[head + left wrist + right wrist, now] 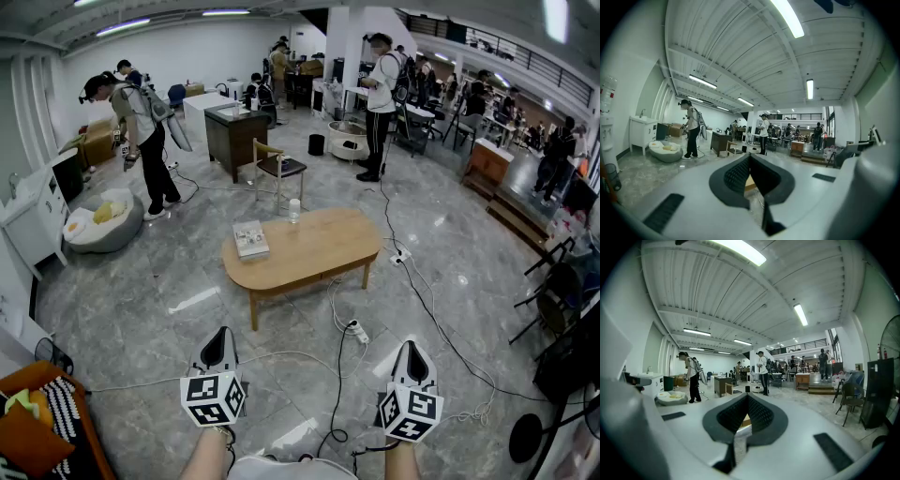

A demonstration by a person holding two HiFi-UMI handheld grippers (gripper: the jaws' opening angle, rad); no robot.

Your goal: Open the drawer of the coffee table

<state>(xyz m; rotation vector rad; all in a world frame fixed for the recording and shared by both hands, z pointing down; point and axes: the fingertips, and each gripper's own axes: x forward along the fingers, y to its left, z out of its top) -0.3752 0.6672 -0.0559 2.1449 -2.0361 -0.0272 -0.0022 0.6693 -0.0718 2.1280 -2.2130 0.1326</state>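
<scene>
Coffee table stands well ahead of the left hand-held gripper and right hand-held gripper. Both point forward, almost level. Their jaws are pressed together and empty

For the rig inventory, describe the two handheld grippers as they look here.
Both match: the left gripper and right gripper have white shells tapering to a point, jaws lined with dark grey ribbed pads, and a cube of black-and-white square markers at the rear. No sleeves show.

Floor: glossy grey marble tiles
Walls: plain white
Ceiling: white ribbed panels, long fluorescent tubes
Furniture: dark wooden cabinet, round grey beanbag
</scene>
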